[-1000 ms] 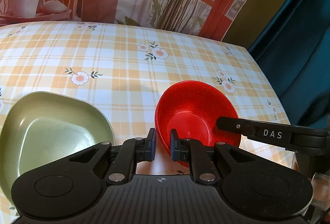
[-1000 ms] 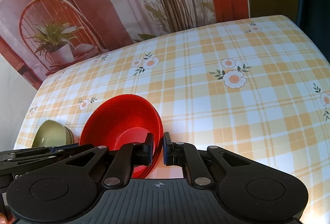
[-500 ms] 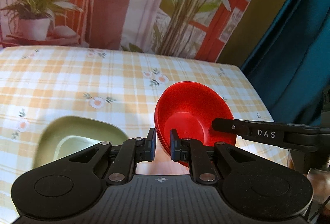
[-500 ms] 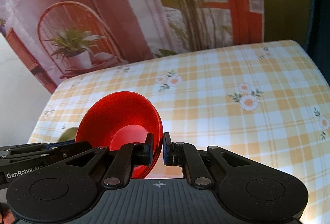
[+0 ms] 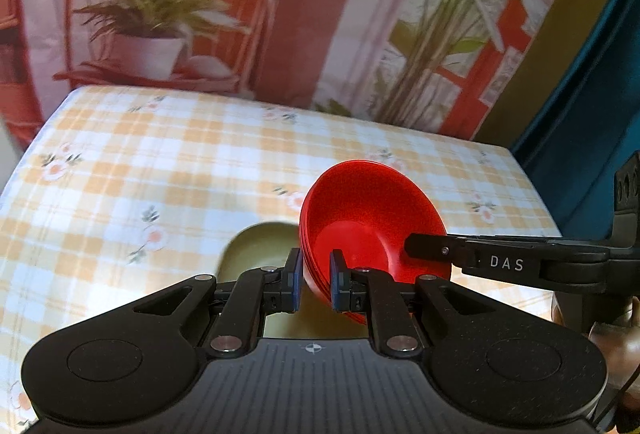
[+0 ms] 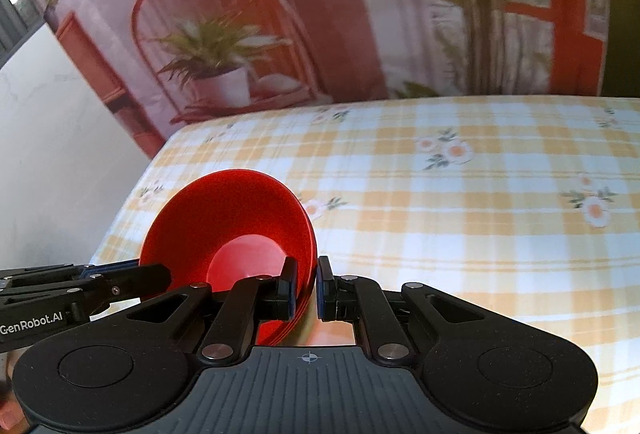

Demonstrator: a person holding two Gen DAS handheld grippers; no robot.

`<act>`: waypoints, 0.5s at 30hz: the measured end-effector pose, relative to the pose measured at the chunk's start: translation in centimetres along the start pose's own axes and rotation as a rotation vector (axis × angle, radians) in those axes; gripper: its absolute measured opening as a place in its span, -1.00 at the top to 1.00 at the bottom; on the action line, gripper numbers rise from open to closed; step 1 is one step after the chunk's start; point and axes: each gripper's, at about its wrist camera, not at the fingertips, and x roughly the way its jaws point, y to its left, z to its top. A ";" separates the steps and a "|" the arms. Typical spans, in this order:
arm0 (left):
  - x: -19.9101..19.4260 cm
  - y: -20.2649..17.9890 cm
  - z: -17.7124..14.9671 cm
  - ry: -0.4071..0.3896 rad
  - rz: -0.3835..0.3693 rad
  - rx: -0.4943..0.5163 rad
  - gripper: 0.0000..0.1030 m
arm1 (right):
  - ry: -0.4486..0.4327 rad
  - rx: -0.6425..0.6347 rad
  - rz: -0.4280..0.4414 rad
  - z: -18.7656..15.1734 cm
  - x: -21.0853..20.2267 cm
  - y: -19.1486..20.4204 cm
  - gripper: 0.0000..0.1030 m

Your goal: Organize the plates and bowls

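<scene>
- Gripping the near rim of the red bowl (image 5: 372, 218), the left gripper (image 5: 314, 280) has its jaws closed on the rim's left side: one blue pad (image 5: 295, 282) lies against the outer wall, the other inside the bowl.
- Seen from the right wrist, the right gripper (image 6: 307, 288) clamps the opposite side of the same rim, its jaws likewise closed, with one pad inside the bowl and one outside.
- Several thin lines along the bowl's outer edge suggest more than one nested red bowl; the count cannot be told.
- Held between the two grippers, the red bowl is tilted so that its opening faces the cameras, clear of the tablecloth (image 5: 160, 170).
- Entering the left-wrist view from the right, the right gripper's finger, marked "DAS", reaches the bowl's rim; in the right-wrist view the left gripper's finger, marked "GenRobot.AI", enters from the left.
- Below and to the left of the red bowl, an olive-green dish (image 5: 260, 246) rests on the tablecloth, largely hidden behind the left gripper.
- Farther out, the yellow-and-white checked cloth with small flower prints covers the whole table.
- Beyond the far table edge hangs a printed backdrop (image 6: 248, 34) showing a potted plant on a red chair, tall green stems and an orange frame.
- At the far right of the left-wrist view hangs a teal curtain (image 5: 592, 82).
</scene>
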 end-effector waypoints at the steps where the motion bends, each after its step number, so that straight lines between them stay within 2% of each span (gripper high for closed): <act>1: 0.1 0.5 -0.2 0.005 0.005 -0.010 0.72 | 0.006 -0.006 0.000 -0.1 0.3 0.4 0.83; 7: 0.7 2.4 -1.0 0.044 0.031 -0.061 0.72 | 0.035 -0.039 -0.004 -0.4 1.9 2.0 0.84; 15: 1.8 3.5 -2.1 0.066 0.044 -0.082 0.72 | 0.066 -0.058 -0.036 -0.9 3.8 2.5 0.84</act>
